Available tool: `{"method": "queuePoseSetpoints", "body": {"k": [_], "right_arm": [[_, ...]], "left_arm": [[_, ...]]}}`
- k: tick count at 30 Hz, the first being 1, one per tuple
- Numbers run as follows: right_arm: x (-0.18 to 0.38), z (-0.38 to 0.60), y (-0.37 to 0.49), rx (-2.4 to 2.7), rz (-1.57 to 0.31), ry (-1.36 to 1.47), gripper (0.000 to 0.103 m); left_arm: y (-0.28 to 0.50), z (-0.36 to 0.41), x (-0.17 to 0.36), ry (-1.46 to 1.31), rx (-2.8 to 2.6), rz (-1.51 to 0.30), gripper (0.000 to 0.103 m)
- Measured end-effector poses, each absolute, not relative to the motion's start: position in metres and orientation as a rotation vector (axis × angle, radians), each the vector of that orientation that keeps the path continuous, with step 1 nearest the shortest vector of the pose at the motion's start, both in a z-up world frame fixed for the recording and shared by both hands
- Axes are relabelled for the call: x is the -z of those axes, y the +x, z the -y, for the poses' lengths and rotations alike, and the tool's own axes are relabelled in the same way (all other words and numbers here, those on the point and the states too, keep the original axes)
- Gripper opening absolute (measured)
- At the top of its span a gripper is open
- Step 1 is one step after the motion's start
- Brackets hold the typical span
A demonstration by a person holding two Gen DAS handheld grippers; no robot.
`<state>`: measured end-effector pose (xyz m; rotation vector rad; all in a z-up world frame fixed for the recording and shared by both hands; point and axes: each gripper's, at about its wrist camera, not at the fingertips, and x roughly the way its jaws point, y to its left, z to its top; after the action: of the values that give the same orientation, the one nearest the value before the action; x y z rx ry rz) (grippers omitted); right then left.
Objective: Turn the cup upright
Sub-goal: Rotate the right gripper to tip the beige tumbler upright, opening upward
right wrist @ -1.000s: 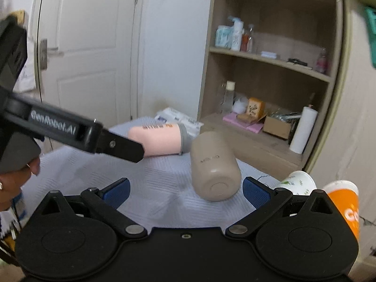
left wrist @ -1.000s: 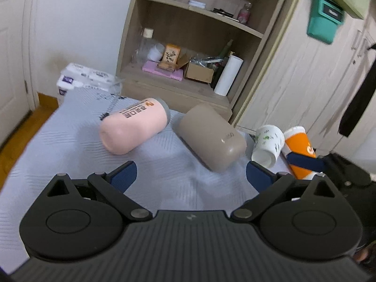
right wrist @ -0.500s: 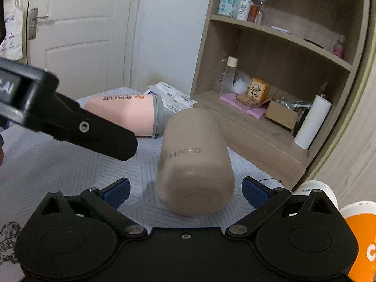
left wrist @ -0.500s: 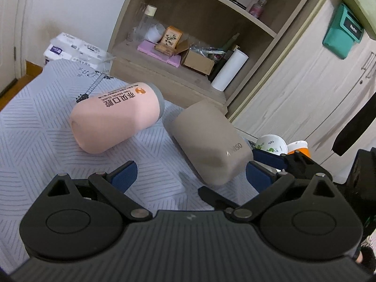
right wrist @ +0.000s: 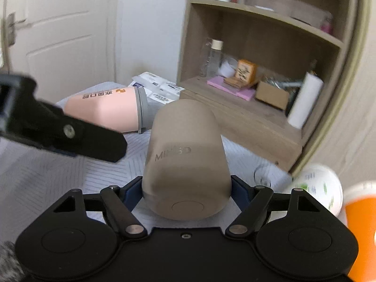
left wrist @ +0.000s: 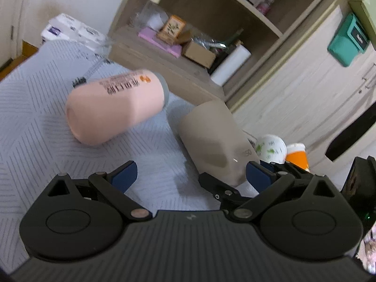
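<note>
Your right hand-held gripper [right wrist: 186,191] straddles the tan cup's [right wrist: 185,164] base, contact unclear. Smooth walls could slip as you tilt. Left hand-held gripper [left wrist: 190,171] hangs spread.

Right gripper [right wrist: 186,193] jaws spread wide, level. Left gripper [left wrist: 190,174] jaws wide apart.

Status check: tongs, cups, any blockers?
Right tongs straddling tan cup's base, contact unclear. Left tongs open, empty. Tan cup on its side. Pink cup lies beside it, apart.
</note>
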<state>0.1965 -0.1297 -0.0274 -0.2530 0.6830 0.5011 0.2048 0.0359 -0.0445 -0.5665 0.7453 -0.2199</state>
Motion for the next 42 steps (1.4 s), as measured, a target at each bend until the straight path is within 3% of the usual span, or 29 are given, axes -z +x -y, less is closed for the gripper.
{"method": "queuePoseSetpoints", "body": {"k": [23,36,42], "right_arm": [[0.017,0.156,0.131,-0.538,-0.902,0.096,0.082],[0.021,0.157,0.109,-0.55,-0.955,0.056,0.082],[0.02,0.152,0.113,-0.572,-0.969,0.006,0.082]], "left_arm": [[0.165,-0.038,0.054,-0.708,0.372,-0.811,0.1],[0.147,-0.037,0.063,-0.734,0.391,-0.845,0.099],[0.151,-0.032,0.071,-0.716,0.423,-0.864,0.091]]}}
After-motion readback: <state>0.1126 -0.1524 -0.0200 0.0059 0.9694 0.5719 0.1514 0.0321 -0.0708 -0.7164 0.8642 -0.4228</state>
